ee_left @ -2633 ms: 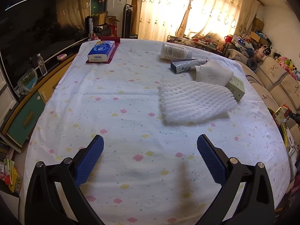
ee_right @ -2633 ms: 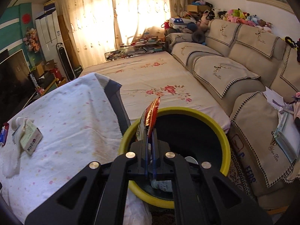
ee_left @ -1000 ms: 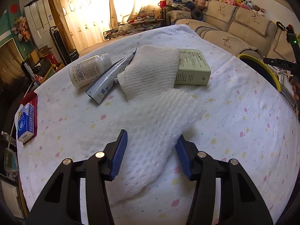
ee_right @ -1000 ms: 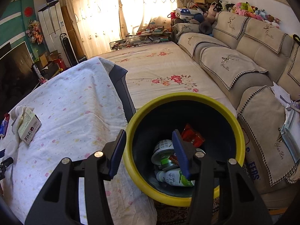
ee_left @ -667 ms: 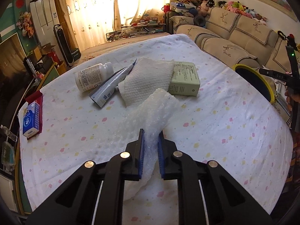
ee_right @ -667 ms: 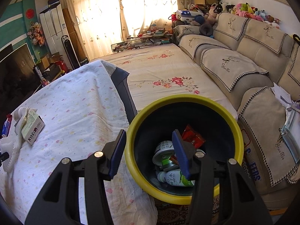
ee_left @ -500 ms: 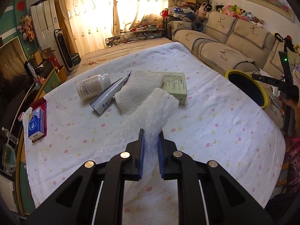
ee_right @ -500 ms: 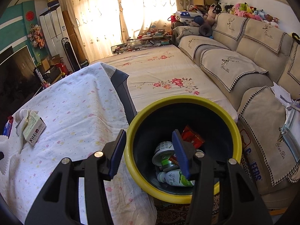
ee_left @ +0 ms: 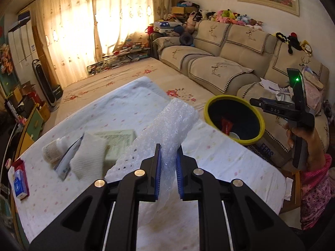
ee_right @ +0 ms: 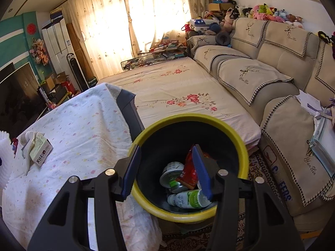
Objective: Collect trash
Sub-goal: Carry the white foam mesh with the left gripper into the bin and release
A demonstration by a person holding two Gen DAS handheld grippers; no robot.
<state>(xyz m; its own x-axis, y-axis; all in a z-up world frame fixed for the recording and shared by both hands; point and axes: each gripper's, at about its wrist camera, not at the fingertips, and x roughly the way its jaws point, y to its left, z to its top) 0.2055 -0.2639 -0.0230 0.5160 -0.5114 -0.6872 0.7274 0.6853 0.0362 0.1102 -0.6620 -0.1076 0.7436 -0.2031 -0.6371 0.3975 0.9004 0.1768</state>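
The left claw has its blue-padded fingers pressed onto a white foam netting sleeve, pinching it near its lower half; the sleeve rises from the grip toward the centre of the frame, lifted off the surface, which is covered with a white cloth dotted in pastel spots. Left of the claw, in the middle-left of the frame, lie a folded white textured cloth, a grey-blue squeeze tube partly under it, a white plastic bottle on its side and a pale green flat carton, all close together. A blue tissue pack sits at the far left edge. To the right of centre stands a black bin with a yellow rim, just beyond the surface's edge, and at the right edge the right claw's black handle is held in a hand.

In the right wrist view, the right claw is spread wide and holds nothing, hovering over the bin in the lower centre. Inside it lie a red snack wrapper, a crushed can and a white and green bottle. The sleeve's edge shows at far left.
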